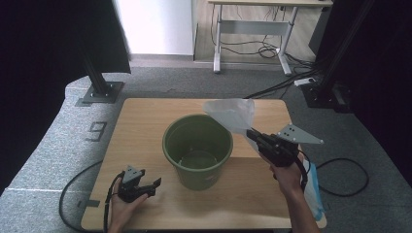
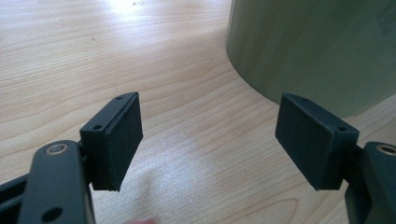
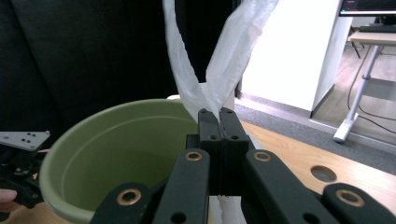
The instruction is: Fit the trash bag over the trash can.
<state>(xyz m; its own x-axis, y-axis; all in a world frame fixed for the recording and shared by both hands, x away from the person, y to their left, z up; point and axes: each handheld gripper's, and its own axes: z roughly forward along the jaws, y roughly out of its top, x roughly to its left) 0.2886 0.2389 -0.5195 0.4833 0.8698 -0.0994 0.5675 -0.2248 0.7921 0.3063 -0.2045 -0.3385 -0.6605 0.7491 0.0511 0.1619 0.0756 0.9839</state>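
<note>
Currently right gripper (image 1: 252,133) jaws are clamped tight on a thin white plastic bag (image 1: 232,114), which sticks up and fans out above the pinch, held in the air over the far-right rim of the green bucket (image 1: 197,148). Left gripper (image 1: 154,184) jaws stand wide apart with nothing between them, low over the wooden surface (image 1: 145,121), just beside the bucket's near-left wall. Bucket sits upright mid-surface. A light blue sheet (image 1: 315,191) hangs at the surface's right edge by the right forearm.
</note>
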